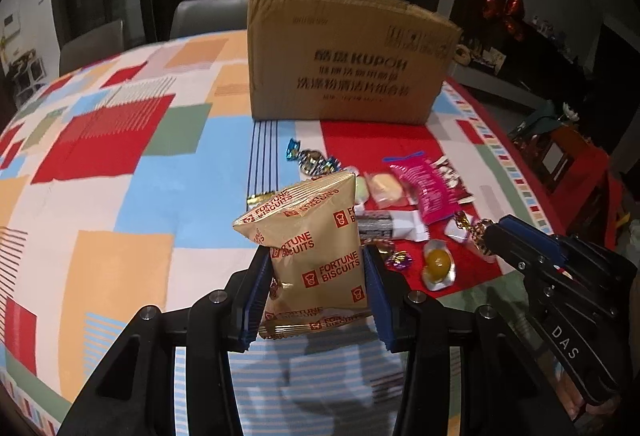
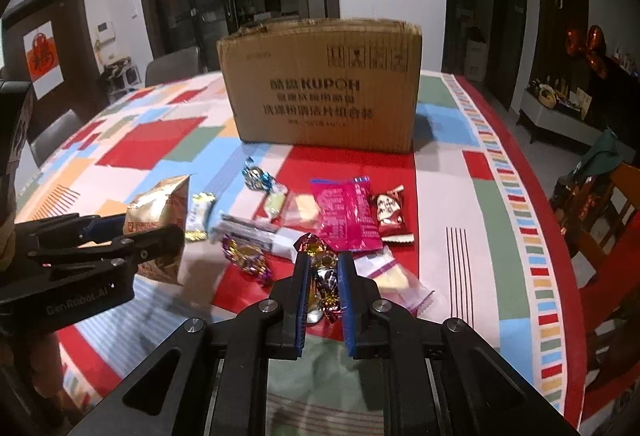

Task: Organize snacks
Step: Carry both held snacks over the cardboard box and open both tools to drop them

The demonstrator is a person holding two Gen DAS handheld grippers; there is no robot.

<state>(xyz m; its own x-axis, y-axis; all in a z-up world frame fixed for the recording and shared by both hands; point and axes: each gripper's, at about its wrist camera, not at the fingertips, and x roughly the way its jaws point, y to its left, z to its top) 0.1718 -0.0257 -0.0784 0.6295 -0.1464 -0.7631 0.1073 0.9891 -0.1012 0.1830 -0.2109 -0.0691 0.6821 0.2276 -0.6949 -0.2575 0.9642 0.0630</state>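
On the tabletop (image 2: 500, 124), under a patchwork cloth of red, blue and orange, a cardboard box (image 2: 324, 84) printed "KUPOH" stands toward the far edge of a dim room with dark doors; loose snacks lie before it. Above them, the left gripper (image 1: 316, 256) clamps a gold packet (image 1: 316, 236) marked "FORTUNE BISCUITS", upright, long axis toward the box; the right gripper (image 2: 323, 264), nearer the right edge, pinches a foil-wrapped candy (image 2: 322, 268) upright.
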